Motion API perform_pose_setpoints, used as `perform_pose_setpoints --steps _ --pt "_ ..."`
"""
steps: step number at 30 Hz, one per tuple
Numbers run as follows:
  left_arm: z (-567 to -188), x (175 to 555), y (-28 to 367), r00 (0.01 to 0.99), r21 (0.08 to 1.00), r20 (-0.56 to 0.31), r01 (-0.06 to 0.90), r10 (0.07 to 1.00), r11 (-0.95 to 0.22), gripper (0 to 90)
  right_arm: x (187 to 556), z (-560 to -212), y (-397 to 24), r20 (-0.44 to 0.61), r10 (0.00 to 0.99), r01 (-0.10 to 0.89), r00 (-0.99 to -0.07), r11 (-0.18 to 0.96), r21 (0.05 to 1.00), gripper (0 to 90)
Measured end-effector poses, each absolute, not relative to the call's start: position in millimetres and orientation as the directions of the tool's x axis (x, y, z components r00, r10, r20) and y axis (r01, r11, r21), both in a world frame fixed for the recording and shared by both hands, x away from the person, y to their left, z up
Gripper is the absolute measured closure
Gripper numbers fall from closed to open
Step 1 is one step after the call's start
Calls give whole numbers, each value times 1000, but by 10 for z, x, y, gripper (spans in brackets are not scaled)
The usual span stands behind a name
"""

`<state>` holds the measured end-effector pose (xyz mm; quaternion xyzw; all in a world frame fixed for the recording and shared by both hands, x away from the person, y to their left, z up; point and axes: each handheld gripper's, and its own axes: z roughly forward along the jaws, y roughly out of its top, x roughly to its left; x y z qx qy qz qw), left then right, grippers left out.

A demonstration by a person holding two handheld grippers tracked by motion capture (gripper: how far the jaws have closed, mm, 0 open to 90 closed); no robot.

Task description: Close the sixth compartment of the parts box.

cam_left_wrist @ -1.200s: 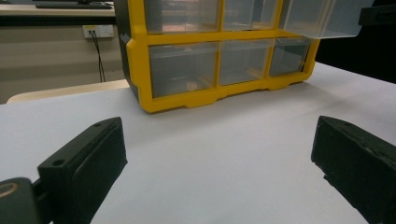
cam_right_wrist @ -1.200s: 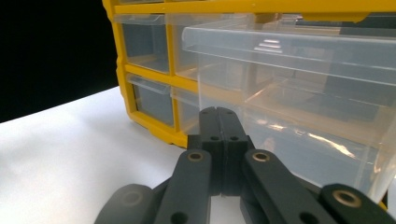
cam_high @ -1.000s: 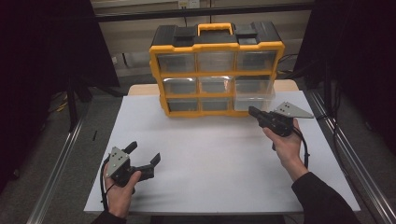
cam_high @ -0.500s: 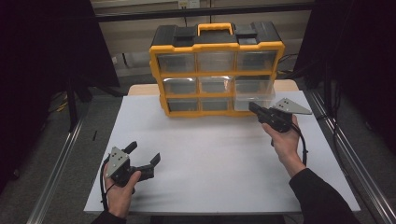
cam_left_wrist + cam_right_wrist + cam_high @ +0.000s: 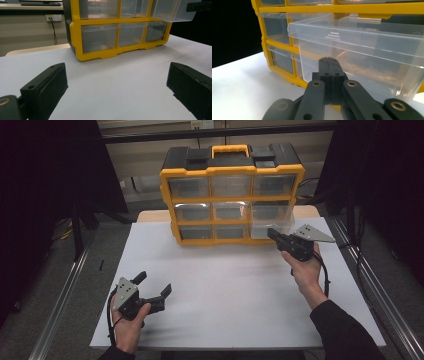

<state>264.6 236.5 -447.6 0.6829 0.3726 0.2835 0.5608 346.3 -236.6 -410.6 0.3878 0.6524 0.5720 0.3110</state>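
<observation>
The clear drawer (image 5: 362, 52) sticks out of the yellow organizer (image 5: 231, 195) at the right column, middle row, at about one o'clock on the white table (image 5: 235, 300) in the high view. Its long axis runs out of the cabinet toward the person, open top upward. It is transparent plastic with a moulded lip on its front wall; the contents are too faint to tell.

The right gripper (image 5: 274, 234) has its jaws pressed together at the drawer's front. The left gripper (image 5: 152, 287), at seven o'clock, stands wide with nothing between its jaws. Nothing has shifted since a second ago.
</observation>
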Motion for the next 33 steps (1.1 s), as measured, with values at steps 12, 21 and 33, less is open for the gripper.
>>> perform_pose_setpoints --steps 12,21,33 --pt "-4478 2654 2357 570 979 -38 184 821 -83 32 3469 -4115 -2335 29 864 149 -503 54 987 900" --pt "-4482 2652 2361 560 978 -38 189 827 -83 32 3489 -4117 -2316 33 860 148 -508 50 988 900" --pt "-4484 2655 2366 561 978 -34 190 827 -89 32 3500 -4101 -2334 29 867 139 -497 46 989 900"
